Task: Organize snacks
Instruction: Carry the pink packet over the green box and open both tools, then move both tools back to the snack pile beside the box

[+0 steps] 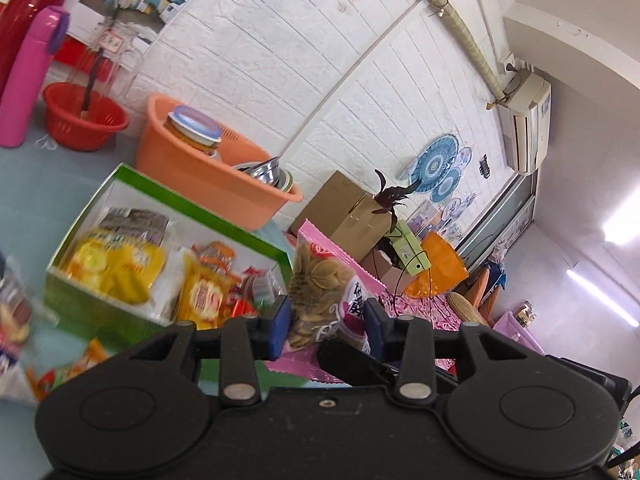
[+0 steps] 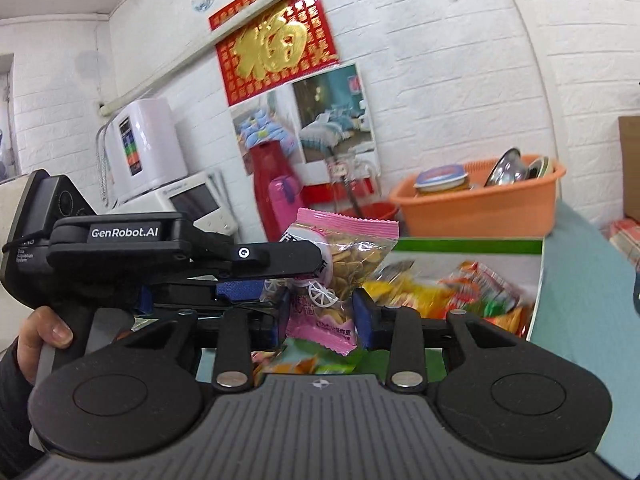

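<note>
1. Surface [image 1: 36,192]: teal, crowded. Blurred loose packets [image 1: 16,320] lie at its near edge beside the box. A dropped packet could land among them or slide off that edge.
2. Green box [image 1: 80,304]: open-topped, already well filled with yellow and orange packets [image 1: 116,268]. Little bare floor shows inside. A packet laid on that heap may ride up over the rim and spill out. A fast approach could also nudge the box sideways.
3. Orange basin [image 1: 192,172]: sits just behind the box and holds a jar and metal lids. An overshoot past the far wall of the box would put the snack in with the dishes.
4. Pink snack packet [image 1: 320,280]: held in the air in front of the box, not yet inside it. It is see-through and full of thin crisp pieces. A hard squeeze would likely crack them, and two grips pulling apart could tear the crimped seam.
5. Left gripper [image 1: 326,320]: fingers clenched on the packet's side.
6. Right gripper [image 2: 320,316]: fingers also clamped on the packet's lower end, the left gripper's fingers crossing just above. If both let go at once, the packet falls. If neither does, the film stretches. The slick film could also slip out of either pinch.
</note>
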A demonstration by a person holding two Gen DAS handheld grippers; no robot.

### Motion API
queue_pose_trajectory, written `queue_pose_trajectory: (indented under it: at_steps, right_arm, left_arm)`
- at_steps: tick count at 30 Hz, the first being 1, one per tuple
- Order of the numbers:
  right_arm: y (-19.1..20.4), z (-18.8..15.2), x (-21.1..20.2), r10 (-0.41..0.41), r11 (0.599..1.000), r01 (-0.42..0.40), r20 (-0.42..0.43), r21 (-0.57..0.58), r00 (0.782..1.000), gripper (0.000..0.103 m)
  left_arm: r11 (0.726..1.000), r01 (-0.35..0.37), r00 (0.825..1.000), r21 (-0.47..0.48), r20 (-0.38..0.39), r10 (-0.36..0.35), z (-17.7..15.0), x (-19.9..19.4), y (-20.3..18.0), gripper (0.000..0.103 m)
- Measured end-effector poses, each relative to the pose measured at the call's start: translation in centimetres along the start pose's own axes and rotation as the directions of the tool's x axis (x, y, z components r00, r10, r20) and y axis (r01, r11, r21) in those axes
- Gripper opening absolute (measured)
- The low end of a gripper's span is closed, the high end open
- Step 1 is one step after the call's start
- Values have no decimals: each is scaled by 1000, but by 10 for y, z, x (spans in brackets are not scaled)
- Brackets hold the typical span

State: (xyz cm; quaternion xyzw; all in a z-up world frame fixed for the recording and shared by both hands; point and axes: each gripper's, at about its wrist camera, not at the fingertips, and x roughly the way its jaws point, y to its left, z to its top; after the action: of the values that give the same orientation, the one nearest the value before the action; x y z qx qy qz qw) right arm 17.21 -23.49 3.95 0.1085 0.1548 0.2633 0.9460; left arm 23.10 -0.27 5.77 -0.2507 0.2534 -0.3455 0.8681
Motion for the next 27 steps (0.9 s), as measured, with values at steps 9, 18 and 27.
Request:
queue_pose_trajectory:
  at_steps: [9,18,27]
  right_arm:
    - [-63,13,42,-64,997,63,5,41,998,60]
    - [-91,-1,78,-183,983,183,-35,11,983,90]
    - [-71,0,47,-203,979,203,-36,-21,978,102]
  left_arm:
    - [1000,16,999,11,-39,-16,32,76,24,31]
    - [998,-64,995,-11,-78,63,32,117,53,103]
    - [993,-115,992,4,-56,115,24,69,44,103]
